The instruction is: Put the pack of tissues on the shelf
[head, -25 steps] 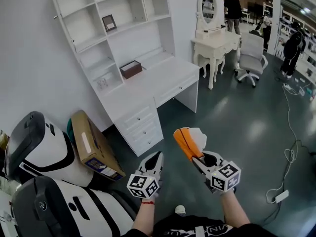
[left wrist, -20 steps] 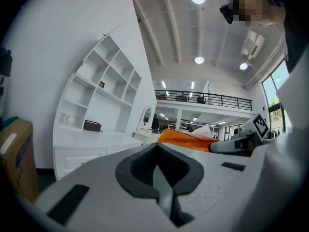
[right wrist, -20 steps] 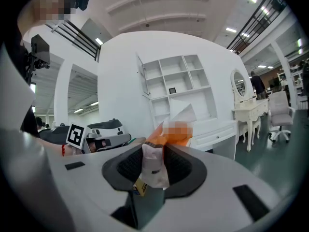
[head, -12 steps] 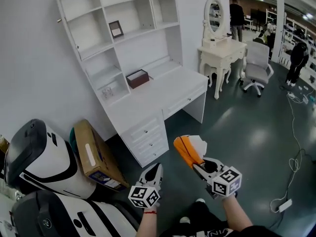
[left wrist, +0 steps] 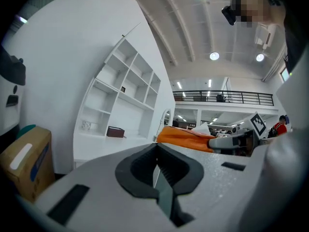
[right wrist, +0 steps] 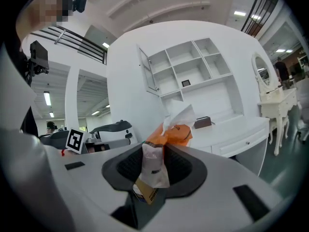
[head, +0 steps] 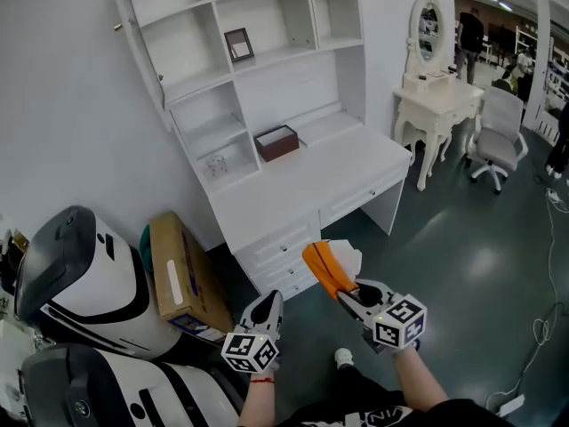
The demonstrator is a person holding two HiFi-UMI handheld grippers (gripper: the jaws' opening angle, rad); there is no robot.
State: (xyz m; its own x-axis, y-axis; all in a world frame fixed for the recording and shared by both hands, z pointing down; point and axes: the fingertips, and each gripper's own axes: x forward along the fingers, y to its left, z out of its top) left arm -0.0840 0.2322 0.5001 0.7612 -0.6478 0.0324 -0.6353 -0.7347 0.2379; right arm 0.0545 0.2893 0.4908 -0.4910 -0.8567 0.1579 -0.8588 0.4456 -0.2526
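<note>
Pack of tissues, in orange wrapping with a white sheet poking from its top, is off the floor and in the air, clamped by its lower end between the jaws of the right hand-held gripper. The right gripper view shows the pads pressing on the crimped white end of the wrapper while the orange body stands up and forward of them. Gripping it by that end leaves most of the pack free ahead of the jaws, which should make it easy to slide onto a board. The left hand-held gripper hangs lower and to the side with its jaws together and nothing between them; it seems to be kept out of the way, since one gripper is enough for so light a thing. The white shelf unit stands against the wall ahead, well apart from the pack, above a white desk surface that carries a brown box. One compartment holds a small picture frame; most of the others look bare. Judging by that gap, the carry is under way and the placing has not begun: the person must close in and raise the pack to an open compartment. A cardboard box leans at the desk's left side, clear of the likely path.
</note>
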